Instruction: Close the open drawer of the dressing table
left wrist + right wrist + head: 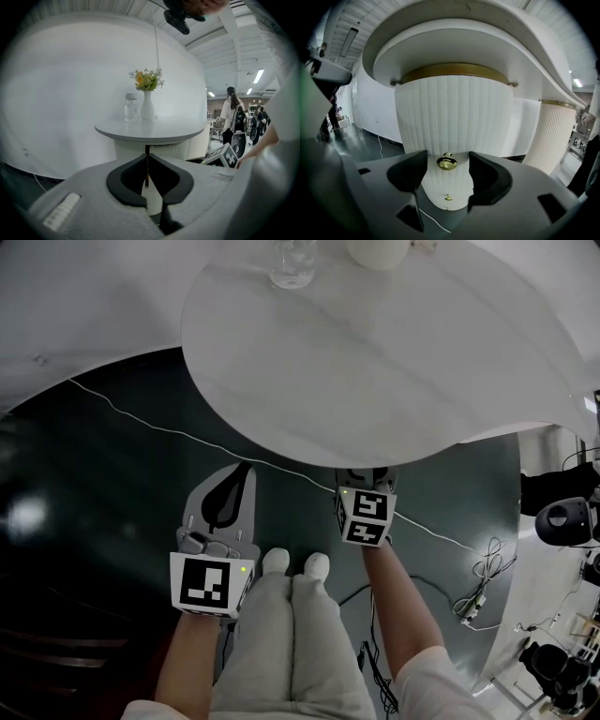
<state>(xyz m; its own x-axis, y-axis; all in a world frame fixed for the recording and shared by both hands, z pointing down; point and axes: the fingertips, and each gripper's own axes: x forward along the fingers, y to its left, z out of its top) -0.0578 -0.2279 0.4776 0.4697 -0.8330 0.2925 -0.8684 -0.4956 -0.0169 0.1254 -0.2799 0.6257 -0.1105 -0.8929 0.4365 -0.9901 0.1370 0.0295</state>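
The dressing table has a round white top (394, 362) on a white fluted body (450, 122). In the right gripper view a gold knob (446, 163) on the fluted front shows between the jaws of my right gripper (447, 157), which is open and not touching it. A smaller knob (448, 197) sits lower down. I cannot tell how far the drawer stands out. In the head view my right gripper (367, 476) reaches under the table's edge, jaws hidden. My left gripper (244, 470) (147, 161) hangs shut and empty, short of the table.
A vase of flowers (147, 105) and a glass jar (131, 108) stand on the top. A thin white cable (141, 420) crosses the dark floor. A second fluted column (551, 136) stands to the right. Cameras and stands (567, 517) crowd the far right; people (232, 115) are behind.
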